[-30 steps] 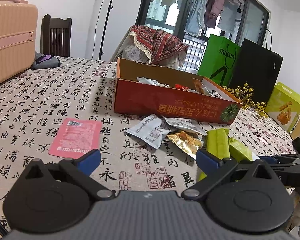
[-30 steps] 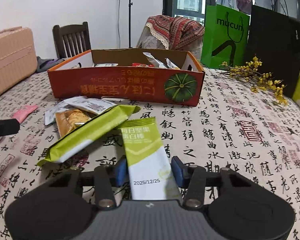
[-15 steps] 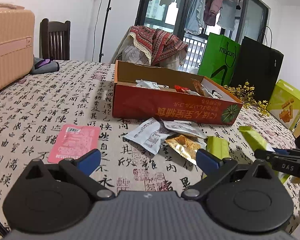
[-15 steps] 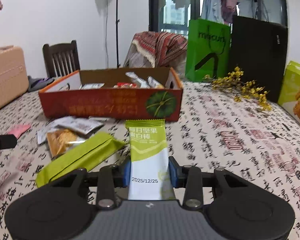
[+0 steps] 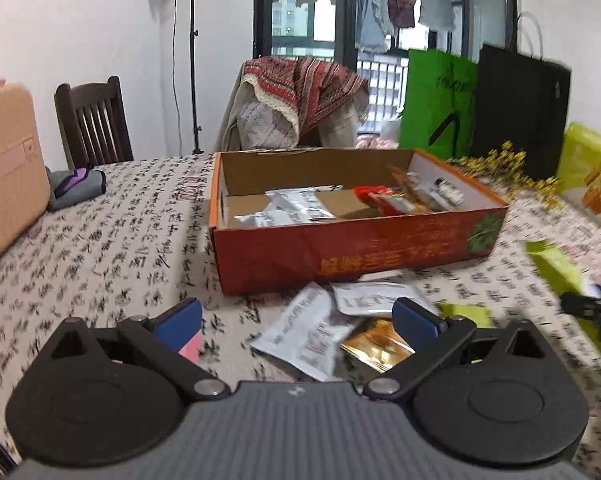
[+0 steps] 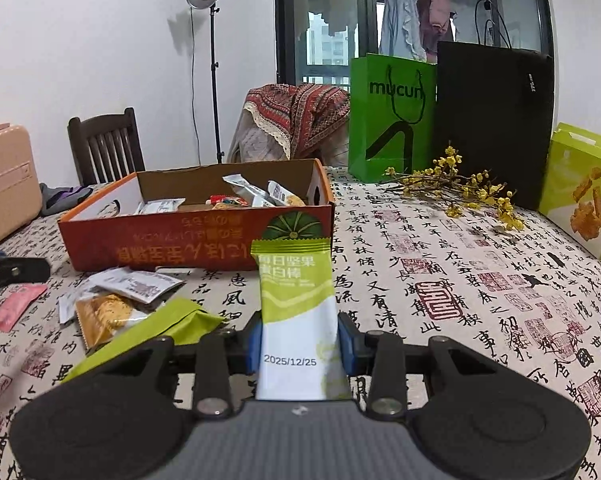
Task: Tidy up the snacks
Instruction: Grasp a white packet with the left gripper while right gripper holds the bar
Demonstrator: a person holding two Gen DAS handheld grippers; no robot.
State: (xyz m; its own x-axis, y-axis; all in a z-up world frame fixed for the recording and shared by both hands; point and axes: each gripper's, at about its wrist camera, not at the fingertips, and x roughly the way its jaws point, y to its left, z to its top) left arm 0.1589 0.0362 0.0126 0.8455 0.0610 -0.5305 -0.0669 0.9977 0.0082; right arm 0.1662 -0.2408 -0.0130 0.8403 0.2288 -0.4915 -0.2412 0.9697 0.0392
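So the right gripper point(image 6: 300, 338) is clamped on a green-and-white snack bar point(image 6: 298, 312), pinching it across its width near the lower, white end, with the printed top sticking up free and clear of the table point(image 6: 440, 264). It sits in front of the near wall of the orange cardboard box point(image 6: 172, 240), toward that box's right-hand corner. The left gripper point(image 5: 296, 320) is spread wide with nothing between its jaws, hovering over the loose packets in front of the box.

My take on handling: that bar looks light, a slim foil-type wrapper with something fairly stiff inside, since it stands straight without drooping. The wrapper is probably slick, so a grip across the solid body beats pinching the crimped seal, which would just fold.

The leftovers by the box's near wall, a green packet point(image 6: 156, 330), a golden one point(image 6: 100, 316) and white ones point(image 6: 136, 284), look floppier and flat on the cloth, so I'd go for a raised edge.
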